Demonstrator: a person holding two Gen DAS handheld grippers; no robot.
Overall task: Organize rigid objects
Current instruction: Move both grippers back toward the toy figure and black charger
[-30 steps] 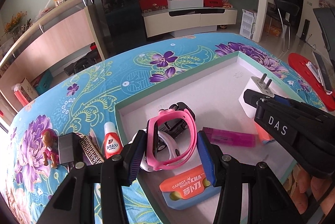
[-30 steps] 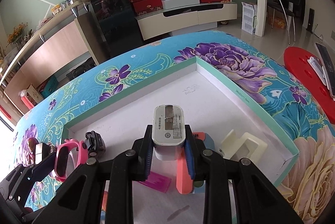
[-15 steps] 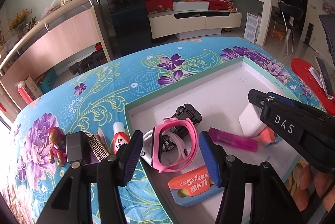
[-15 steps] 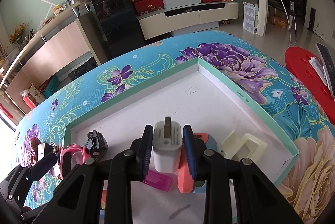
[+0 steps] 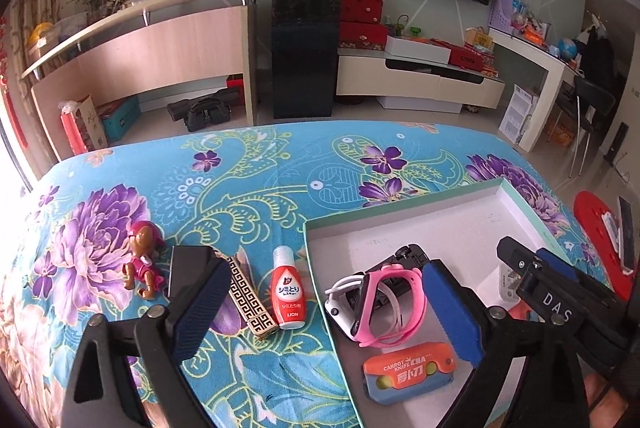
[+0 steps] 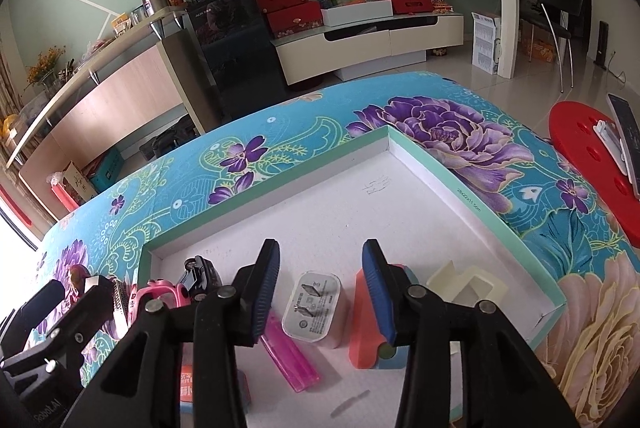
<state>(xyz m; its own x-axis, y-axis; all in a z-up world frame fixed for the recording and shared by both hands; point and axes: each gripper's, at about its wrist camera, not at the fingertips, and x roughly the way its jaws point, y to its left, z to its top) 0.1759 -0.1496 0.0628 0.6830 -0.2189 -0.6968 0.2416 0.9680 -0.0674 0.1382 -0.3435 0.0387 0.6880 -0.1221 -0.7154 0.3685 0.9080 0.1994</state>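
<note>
Box: a shallow white tray with a mint-green rim [image 6: 472,196] lies on the floral blue cloth [image 5: 248,188]; it holds most of the rigid objects.
Charger: a white plug adapter [image 6: 314,308] lies flat on the box floor, prongs folded, printed face up, between the 2 blue pads of the right gripper [image 6: 320,292].
Right gripper: jaws opening, apart on either side of the charger; neither pad touches it.
Pink watch: a pink strap watch [image 5: 380,302] rests on its side in the near-left part of the box, tangled with a white-strapped watch [image 5: 340,304], against a black toy car [image 5: 408,260].
Left gripper: the left gripper [image 5: 332,312] has its jaws opening, spread very wide; 1 pad is over the cloth outside the box, the other inside the box just right of the pink watch. Nothing is gripped.
Other box contents: an orange and blue carrot knife [image 5: 408,372] near the front edge, a pink translucent bar [image 6: 288,352], a coral and blue block [image 6: 368,324], a cream hair claw [image 6: 468,284].
Outside the box: a red and white bottle [image 5: 287,296], a black and gold patterned bar [image 5: 248,300] and a small toy figure [image 5: 142,264] lie on the cloth, left of the box.
</note>
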